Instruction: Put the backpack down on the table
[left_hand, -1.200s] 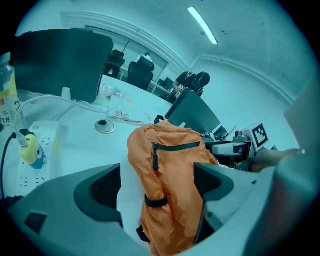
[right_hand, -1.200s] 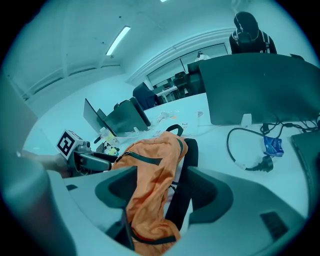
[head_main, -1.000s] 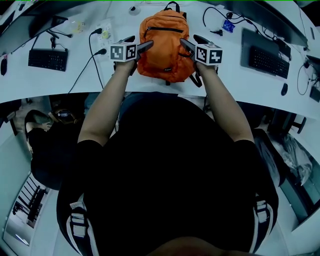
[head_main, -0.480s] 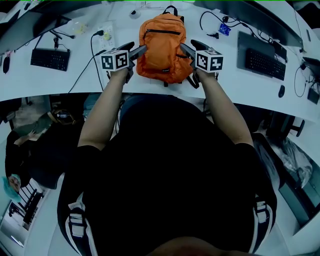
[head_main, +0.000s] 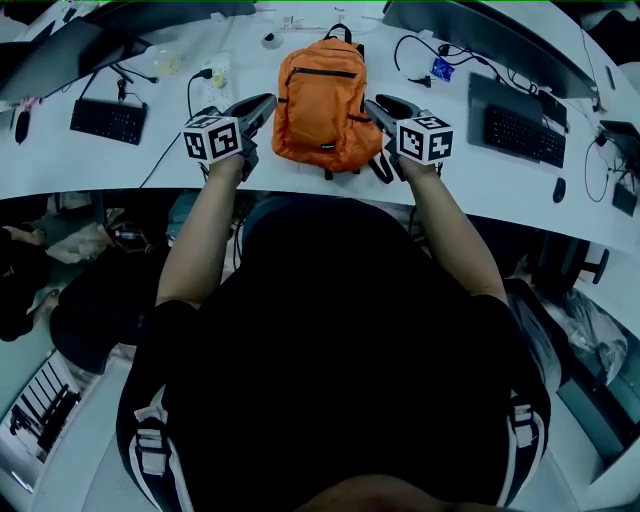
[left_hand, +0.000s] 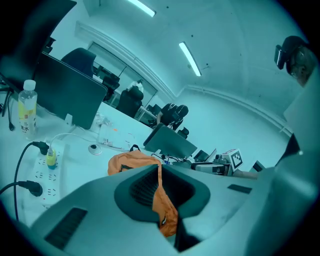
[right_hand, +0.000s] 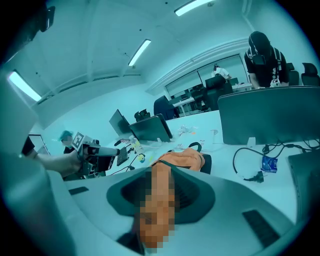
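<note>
left gripper (head_main: 264, 102): your jaws are pinched tight on a fold of the backpack (head_main: 320, 100).
right gripper (head_main: 374, 106): well right of it, your jaws are closing with backpack fabric between them.
arms (head_main: 205, 230): both reach forward.

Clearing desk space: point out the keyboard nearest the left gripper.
The black keyboard at far left, beside the left gripper; the other keyboard lies far right, beyond the orange backpack.
</note>
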